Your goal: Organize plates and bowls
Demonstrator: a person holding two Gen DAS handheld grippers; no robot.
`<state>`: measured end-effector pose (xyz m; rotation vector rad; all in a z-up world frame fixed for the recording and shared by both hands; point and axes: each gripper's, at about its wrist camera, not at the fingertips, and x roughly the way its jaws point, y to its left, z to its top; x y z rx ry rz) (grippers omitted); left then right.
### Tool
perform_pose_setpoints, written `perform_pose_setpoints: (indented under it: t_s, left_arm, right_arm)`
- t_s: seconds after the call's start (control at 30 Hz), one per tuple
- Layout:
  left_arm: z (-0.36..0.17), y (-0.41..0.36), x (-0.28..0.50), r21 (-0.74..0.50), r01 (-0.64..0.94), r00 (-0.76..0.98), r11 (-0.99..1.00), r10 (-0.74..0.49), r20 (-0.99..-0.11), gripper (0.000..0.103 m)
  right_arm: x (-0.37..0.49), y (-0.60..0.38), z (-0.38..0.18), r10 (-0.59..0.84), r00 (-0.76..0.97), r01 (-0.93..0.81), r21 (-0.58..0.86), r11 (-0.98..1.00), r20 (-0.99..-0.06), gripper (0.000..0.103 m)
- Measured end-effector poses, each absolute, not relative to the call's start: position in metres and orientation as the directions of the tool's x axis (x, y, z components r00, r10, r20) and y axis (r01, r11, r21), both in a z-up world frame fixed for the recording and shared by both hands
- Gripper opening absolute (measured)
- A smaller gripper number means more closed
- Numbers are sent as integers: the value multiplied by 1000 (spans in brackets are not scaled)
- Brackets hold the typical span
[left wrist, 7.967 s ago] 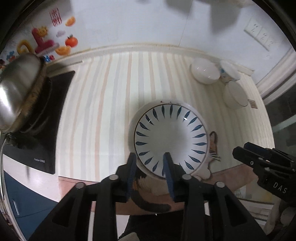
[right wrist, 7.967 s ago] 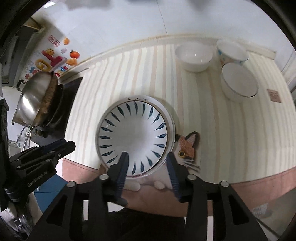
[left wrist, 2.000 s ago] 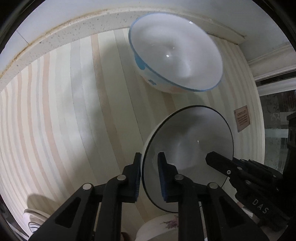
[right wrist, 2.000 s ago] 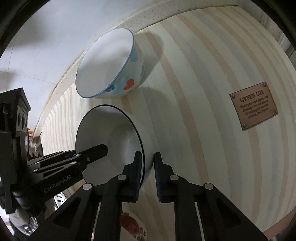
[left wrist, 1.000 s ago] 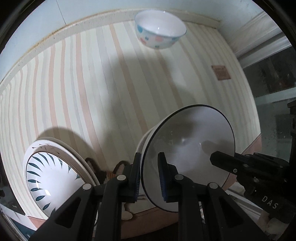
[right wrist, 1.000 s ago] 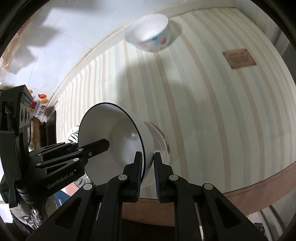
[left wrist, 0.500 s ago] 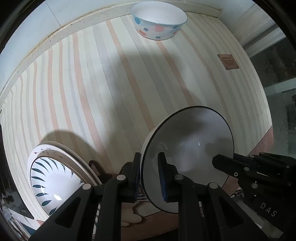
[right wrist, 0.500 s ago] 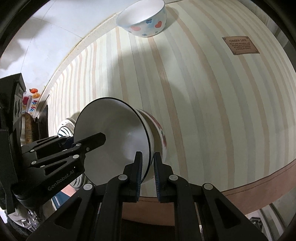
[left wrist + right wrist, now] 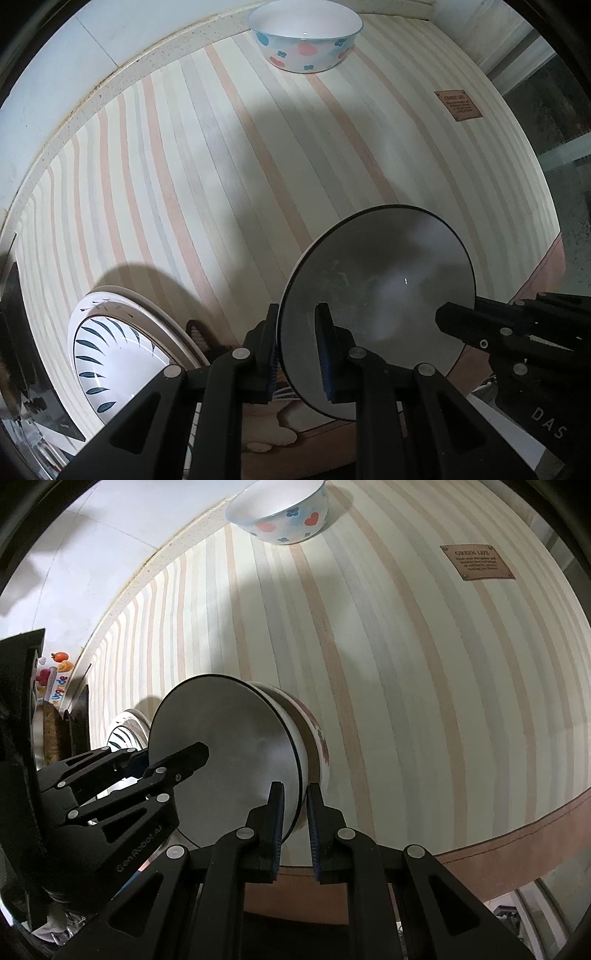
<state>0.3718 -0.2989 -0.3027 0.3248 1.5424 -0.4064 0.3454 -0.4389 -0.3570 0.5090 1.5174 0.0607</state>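
Both grippers are shut on the rim of a white bowl with a dark rim [image 9: 380,280], held above the striped mat. My left gripper [image 9: 297,354] clamps its left rim; my right gripper [image 9: 295,819] clamps the opposite rim. In the right wrist view the bowl [image 9: 229,753] is nested inside a second bowl with a red flower pattern [image 9: 317,738]. A blue-leaf plate [image 9: 114,358] lies on the mat at the lower left. A bowl with hearts and flowers [image 9: 304,37] stands at the far edge; it also shows in the right wrist view [image 9: 284,513].
A striped mat [image 9: 221,166] covers the counter, with a brown label [image 9: 476,561] at the right. A white wall runs along the back. A dark stove [image 9: 74,720] and coloured stickers [image 9: 55,675] are at the far left.
The two grippers have carried the nested bowls back from the far corner toward the near edge, beside the blue-leaf plate. In the last half second they moved slightly lower and closer.
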Motion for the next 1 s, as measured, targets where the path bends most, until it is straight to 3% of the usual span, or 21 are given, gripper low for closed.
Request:
perform_pose_setpoints:
  t_s: [0.4,0.6,0.67,0.73,1.0]
  left_arm:
    - [-294,-294,375,-72,426,-25,902,-68,-997,16]
    - [-238,-281,402,-130,360,70,924,-166,-984,20]
    - [-218,-280,422,-163,331,105,929,-207,-973,29]
    - [-210,-281,445,-177,309,133,934,-226,-965,31]
    - [-253,-306,551,-168,243,117,955,-201,-973,31]
  right_arm:
    - [346,-447,-353,361,63,280,364,888,-930,15]
    - [354,-471,-314,382,161,291,413,863,-910,15]
    - [363,-484,-296,395,212,296,444,846,-894,22]
    - [375,-496,-281,406,261,294,473,831,-876,45]
    - [468,-544,-285,360,362,314,476,821,-860,48]
